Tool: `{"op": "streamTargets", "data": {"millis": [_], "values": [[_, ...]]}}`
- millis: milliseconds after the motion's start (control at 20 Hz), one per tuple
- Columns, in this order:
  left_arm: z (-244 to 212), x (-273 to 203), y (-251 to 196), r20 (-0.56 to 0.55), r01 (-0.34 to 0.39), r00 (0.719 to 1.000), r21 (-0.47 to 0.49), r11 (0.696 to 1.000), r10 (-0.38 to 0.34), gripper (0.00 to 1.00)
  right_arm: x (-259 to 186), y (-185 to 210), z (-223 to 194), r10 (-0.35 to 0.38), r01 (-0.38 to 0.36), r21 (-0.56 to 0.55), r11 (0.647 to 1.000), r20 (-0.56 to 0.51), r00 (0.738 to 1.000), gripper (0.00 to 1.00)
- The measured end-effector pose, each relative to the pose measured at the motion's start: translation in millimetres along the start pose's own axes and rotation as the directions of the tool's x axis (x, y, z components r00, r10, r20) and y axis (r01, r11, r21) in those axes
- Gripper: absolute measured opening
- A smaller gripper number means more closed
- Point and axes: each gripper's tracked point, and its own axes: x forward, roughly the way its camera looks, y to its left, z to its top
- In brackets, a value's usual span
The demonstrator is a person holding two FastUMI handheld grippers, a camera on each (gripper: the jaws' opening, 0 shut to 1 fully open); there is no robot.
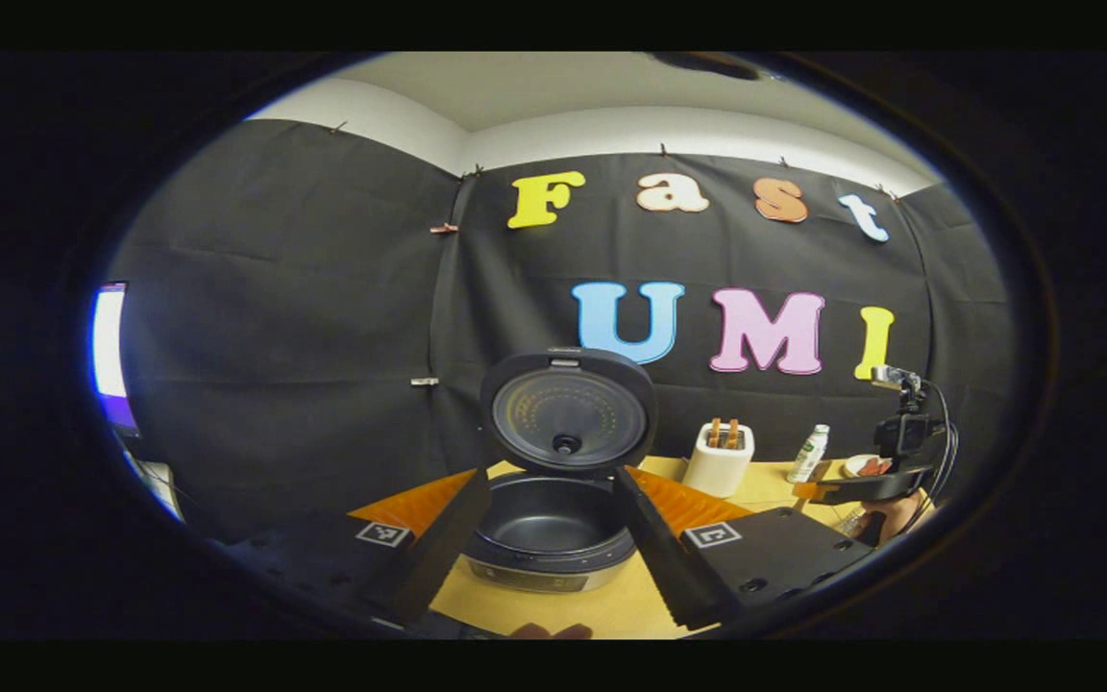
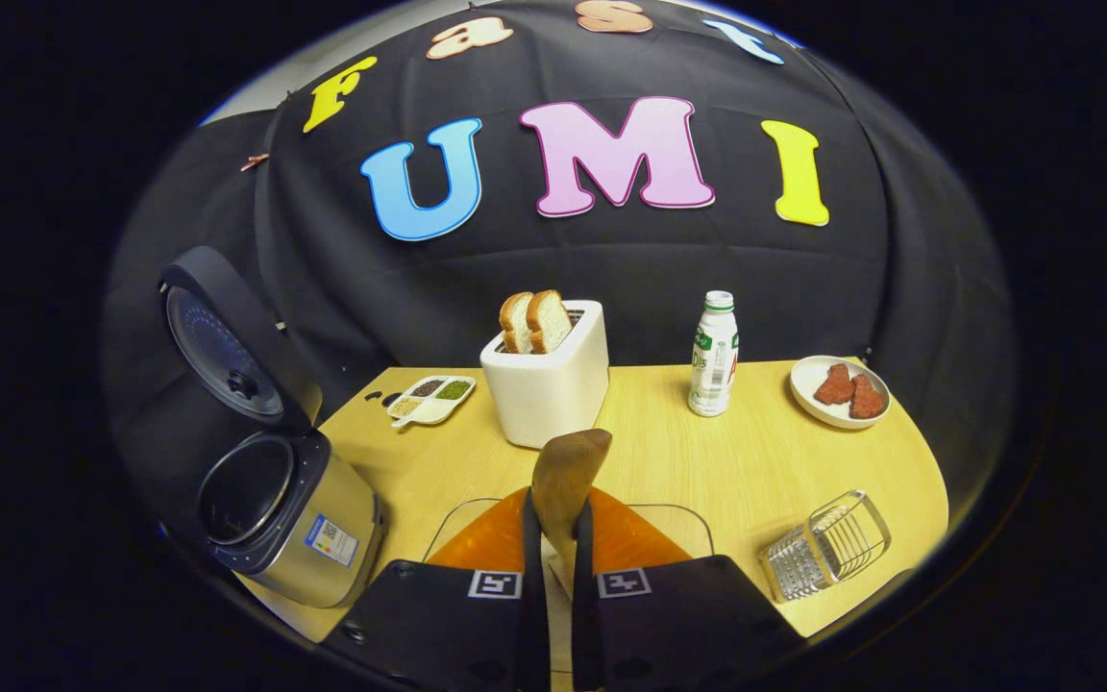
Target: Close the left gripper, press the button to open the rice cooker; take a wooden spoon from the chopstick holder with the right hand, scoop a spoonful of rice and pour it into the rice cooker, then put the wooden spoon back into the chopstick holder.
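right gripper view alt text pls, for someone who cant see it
The right claw is shut on a wooden spoon above a wooden table. At left stands an open rice cooker; behind are a toaster with bread, a divided grain tray, a bottle, a plate and a wire holder.

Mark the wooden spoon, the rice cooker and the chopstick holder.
wooden spoon (image 2: 568,471), right gripper view, its bowl.
rice cooker (image 2: 308,538), right gripper view, its outer side wall.
chopstick holder (image 2: 827,548), right gripper view, its wire side.

dim booth; soft overhead light; fisheye edges bend, slightly blurred
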Motion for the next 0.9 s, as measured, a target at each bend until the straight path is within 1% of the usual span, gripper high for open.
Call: {"op": "streamTargets", "data": {"millis": [50,100,200,250,300,400,450,500,700,750,800,900], "values": [[-0.5,1.0,0.7,0.0,0.003,1.0,-0.001,1.0,-0.003,0.84,-2.8,3.6,-3.4,0.002,-0.001,0.024,1.0,-0.009,1.0,0.14],[-0.1,2.5,1.7,0.002,0.004,1.0,-0.002,1.0,-0.004,0.88,-4.7,7.9,-6.5,0.005,-0.004,0.041,0.999,-0.016,1.0,0.14],[-0.5,3.3,1.9,0.003,0.011,1.0,-0.007,1.0,-0.011,0.88,-8.3,16.8,-11.1,0.02,-0.018,0.068,0.998,-0.032,0.999,0.13],[-1.7,3.7,1.9,0.001,0.012,1.0,-0.007,1.0,-0.012,0.84,-9.3,19.1,-13.6,0.024,-0.021,0.082,0.996,-0.038,0.999,0.14],[-2.8,4.0,2.7,-0.001,0.015,1.0,-0.01,1.0,-0.015,0.88,-10.6,20.3,-14.1,0.026,-0.022,0.099,0.995,-0.042,0.999,0.14],[-4.5,4.5,3.2,-0.008,0.017,1.0,-0.015,1.0,-0.017,0.88,-10.8,19.0,-13.5,0.029,-0.023,0.146,0.989,-0.044,0.999,0.14],[-4.2,3.5,3.3,-0.01,0.018,1.0,-0.015,1.0,-0.018,0.84,-10.3,19.1,-14.2,0.042,-0.034,0.175,0.984,-0.042,0.998,0.14],[-5.0,3.2,3.8,-0.008,0.018,1.0,-0.013,1.0,-0.018,0.89,-8.7,18.5,-13.4,0.054,-0.044,0.214,0.976,-0.042,0.998,0.13],[-3.7,1.5,5.7,-0.01,0.019,1.0,0.003,1.0,-0.019,0.89,-6.2,-3.3,-14.1,0.03,-0.01,0.37,0.929,-0.048,0.998,0.13],[-4.3,0.5,6.2,-0.01,0.02,1.0,0.007,1.0,-0.02,0.84,-6.2,-4.2,-13.4,0.035,-0.014,0.397,0.918,-0.046,0.998,0.13],[-3.4,0.2,6.1,-0.008,0.023,1.0,0.01,1.0,-0.023,0.88,-7.1,-5.7,-12.7,0.043,-0.021,0.43,0.902,-0.04,0.998,0.13],[-2.3,1.4,4.7,-0.009,0.028,1.0,0.015,1.0,-0.028,0.88,-10.7,-8.7,-7.1,0.046,-0.027,0.492,0.87,-0.026,0.999,0.13]]}}
